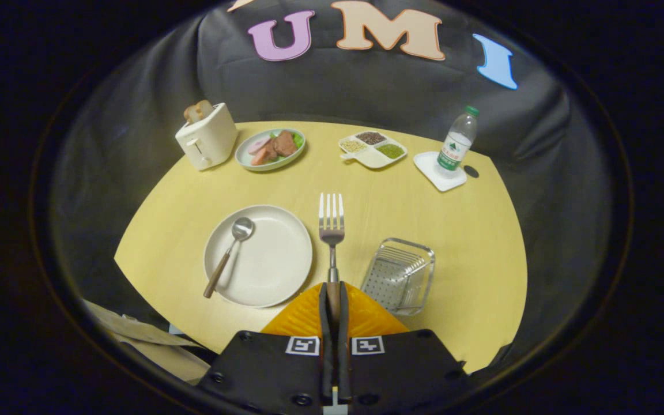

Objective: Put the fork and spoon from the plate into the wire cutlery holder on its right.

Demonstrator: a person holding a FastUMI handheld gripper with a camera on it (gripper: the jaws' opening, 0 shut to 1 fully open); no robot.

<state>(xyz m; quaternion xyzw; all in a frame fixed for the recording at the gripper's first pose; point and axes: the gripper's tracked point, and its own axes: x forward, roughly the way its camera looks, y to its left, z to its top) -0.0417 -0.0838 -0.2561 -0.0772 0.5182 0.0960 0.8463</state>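
My gripper [333, 305] is shut on the wooden handle of the fork [331, 222], which sticks straight out ahead of the fingers, tines away from me, lifted over the yellow table. The round cream plate [277, 271] lies to the left of the fingers. On its left half rests the spoon [229, 253], bowl up toward the far side, wooden handle reaching over the near-left rim. The wire cutlery holder [399, 275], a clear-looking rectangular basket, stands just right of the fingers, apart from the plate.
Along the table's far side stand a white toaster [206, 137] with bread, a green plate of food [270, 148], a divided dish of grains [373, 150] and a water bottle [456, 143] on a white coaster. Paper lies off the near-left edge [136, 331].
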